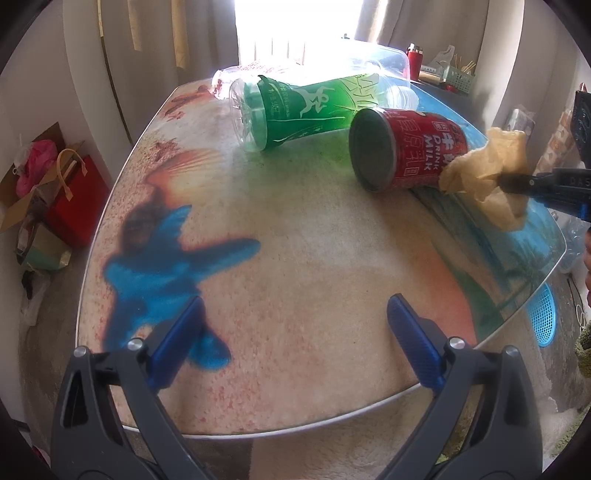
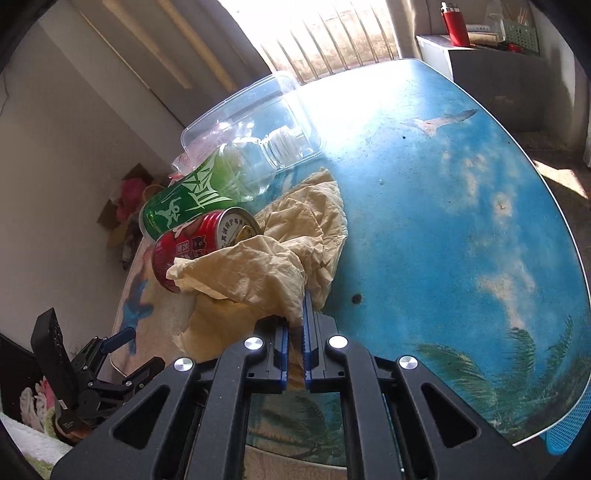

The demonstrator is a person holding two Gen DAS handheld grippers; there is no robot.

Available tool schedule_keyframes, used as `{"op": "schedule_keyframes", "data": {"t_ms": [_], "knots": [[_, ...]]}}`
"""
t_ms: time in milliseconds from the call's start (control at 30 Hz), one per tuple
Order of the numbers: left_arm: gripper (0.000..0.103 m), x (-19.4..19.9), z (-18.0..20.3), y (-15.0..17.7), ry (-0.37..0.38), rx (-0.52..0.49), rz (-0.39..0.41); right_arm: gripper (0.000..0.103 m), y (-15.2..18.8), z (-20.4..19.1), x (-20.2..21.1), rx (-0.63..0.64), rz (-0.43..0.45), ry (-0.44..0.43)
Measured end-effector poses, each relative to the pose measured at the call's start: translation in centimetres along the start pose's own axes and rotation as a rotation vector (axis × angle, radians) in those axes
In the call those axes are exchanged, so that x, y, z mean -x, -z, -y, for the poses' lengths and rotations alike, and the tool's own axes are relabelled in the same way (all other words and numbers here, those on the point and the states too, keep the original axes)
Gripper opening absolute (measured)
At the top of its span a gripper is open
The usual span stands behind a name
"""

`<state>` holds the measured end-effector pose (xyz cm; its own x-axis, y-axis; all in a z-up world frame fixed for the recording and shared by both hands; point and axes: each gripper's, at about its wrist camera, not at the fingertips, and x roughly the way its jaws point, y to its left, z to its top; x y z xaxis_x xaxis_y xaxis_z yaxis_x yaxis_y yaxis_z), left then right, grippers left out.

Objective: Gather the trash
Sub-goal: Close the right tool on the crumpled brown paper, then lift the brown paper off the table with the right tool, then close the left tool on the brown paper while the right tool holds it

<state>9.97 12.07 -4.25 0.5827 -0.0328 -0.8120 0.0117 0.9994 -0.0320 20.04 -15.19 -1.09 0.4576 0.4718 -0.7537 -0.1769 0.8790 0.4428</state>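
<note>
A crumpled tan paper napkin (image 2: 273,258) is pinched in my right gripper (image 2: 295,314), which is shut on it just above the table; it also shows in the left wrist view (image 1: 487,170). A red milk can (image 1: 399,147) lies on its side next to the napkin, also in the right wrist view (image 2: 192,247). A green-labelled clear plastic bottle (image 1: 306,107) lies behind the can. A clear plastic container (image 2: 251,114) lies past the bottle. My left gripper (image 1: 295,332) is open and empty over the table's near edge.
The round table (image 2: 461,229) has a beach picture on it. A blue basket (image 1: 543,317) stands on the floor at its right. Bags and a cardboard box (image 1: 48,199) stand on the floor at the left. A cabinet with a red flask (image 2: 456,24) is far back.
</note>
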Motion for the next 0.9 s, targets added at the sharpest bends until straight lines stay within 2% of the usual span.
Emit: {"op": "schedule_keyframes", "data": {"t_ms": [167, 333, 433, 700, 800, 900], "knots": [[0.095, -0.1, -0.1, -0.3, 0.017, -0.023, -0.026, 0.006, 1.5, 1.0, 3.2, -0.066, 0.000, -0.021], [0.095, 0.0, -1.1, -1.3, 0.146, 0.065, -0.026, 0.006, 1.5, 0.6, 6.0, -0.088, 0.069, -0.057], [0.095, 0.3, -1.0, -1.9, 0.191, 0.095, -0.008, 0.006, 0.8, 0.2, 7.7, -0.076, 0.123, -0.077], [0.095, 0.7, 0.3, -2.3, 0.218, 0.076, 0.015, 0.006, -0.9, 0.8, 10.4, -0.091, 0.218, -0.110], [0.095, 1.1, 0.4, -2.2, 0.226, 0.076, 0.023, 0.006, -0.7, 0.8, 11.5, -0.103, 0.240, -0.160], [0.095, 1.7, 0.0, -2.2, 0.244, 0.075, 0.050, 0.006, -0.2, 0.2, 11.9, -0.103, 0.217, -0.224]]}}
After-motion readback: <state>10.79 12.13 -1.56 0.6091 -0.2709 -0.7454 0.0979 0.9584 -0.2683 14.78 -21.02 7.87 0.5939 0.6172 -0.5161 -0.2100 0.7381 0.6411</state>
